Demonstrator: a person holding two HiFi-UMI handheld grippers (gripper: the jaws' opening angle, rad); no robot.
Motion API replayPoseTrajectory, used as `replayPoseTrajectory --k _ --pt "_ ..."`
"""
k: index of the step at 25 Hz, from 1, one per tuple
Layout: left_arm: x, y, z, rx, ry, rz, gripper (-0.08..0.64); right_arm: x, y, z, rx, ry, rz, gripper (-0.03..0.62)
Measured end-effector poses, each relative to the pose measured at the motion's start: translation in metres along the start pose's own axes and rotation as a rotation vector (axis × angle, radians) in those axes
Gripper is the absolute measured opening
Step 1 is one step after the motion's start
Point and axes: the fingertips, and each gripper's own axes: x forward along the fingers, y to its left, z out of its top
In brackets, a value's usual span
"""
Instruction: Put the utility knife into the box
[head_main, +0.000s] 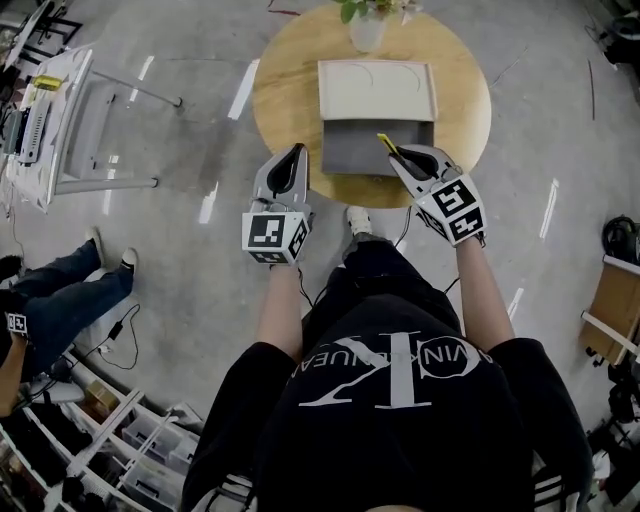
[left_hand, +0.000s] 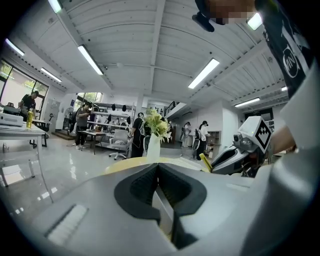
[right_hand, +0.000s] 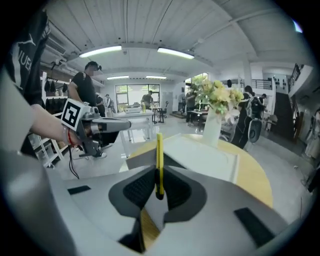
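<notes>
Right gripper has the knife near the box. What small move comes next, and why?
Probably ease the right gripper forward and down: its jaws clamp the slim yellow utility knife over the near part of the open cream-and-grey box, not yet inside.

Pretty bright overall, lit evenly by ceiling strip lights (left_hand: 90, 60). Streaky glare is thrown across the floor (head_main: 190, 270). Both gripper views are bent fisheye-style, darkened at the corners, blurred up close.
</notes>
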Motion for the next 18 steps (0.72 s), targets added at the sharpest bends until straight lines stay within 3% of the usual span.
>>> replayPoseTrajectory --k 9,18 --pt "0.01 0.015 -0.024 -0.015 0.055 0.034 0.012 0.044 -0.001 -0.037 -0.113 0.308 0.129 0.054" --pt "0.016 0.023 -0.032 -0.024 0.071 0.059 0.012 0.069 0.005 -0.053 -0.222 0.457 0.248 0.054"
